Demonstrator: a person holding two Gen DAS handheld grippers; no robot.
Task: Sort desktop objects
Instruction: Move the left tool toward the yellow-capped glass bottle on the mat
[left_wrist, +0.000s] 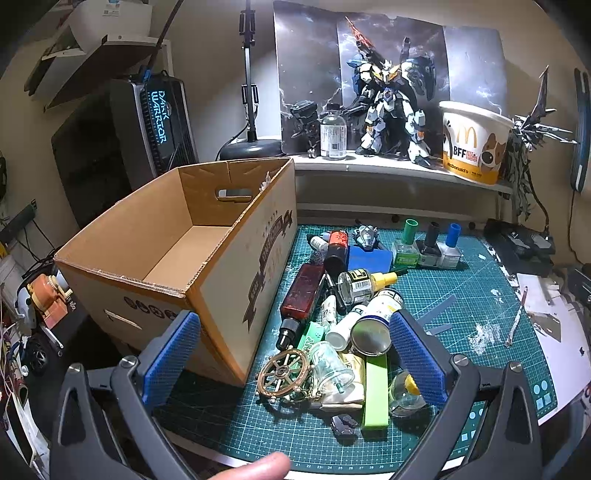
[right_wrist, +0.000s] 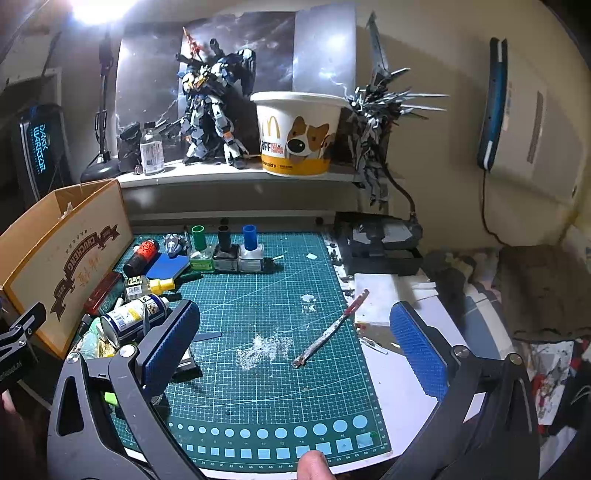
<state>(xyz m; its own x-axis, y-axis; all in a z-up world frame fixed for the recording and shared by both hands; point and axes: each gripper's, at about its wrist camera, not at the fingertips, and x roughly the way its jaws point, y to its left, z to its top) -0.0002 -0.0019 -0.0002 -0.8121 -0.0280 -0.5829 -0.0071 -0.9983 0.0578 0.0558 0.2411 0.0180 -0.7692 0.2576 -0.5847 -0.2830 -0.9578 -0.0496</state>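
Your left hand-held gripper (left_wrist: 291, 350) hangs with its ribbed blue pads spread wide and nothing between them, over a heap on the gridded green cutting mat (left_wrist: 461, 306): a brass ship's wheel (left_wrist: 282, 371), a clear plastic cup (left_wrist: 330, 365), a flat lime-green bar (left_wrist: 376, 395), and a round-lidded white jar (left_wrist: 376, 321). Just left of the heap stands the open corrugated cardboard box (left_wrist: 177, 258), with nothing visible inside. Your right hand-held gripper (right_wrist: 295, 343) is equally wide apart, above a paint-crusted stick (right_wrist: 330, 330) and white flecks. Farther back, three square glass bottles (right_wrist: 225, 254) stand in a row with tall green, black and blue caps.
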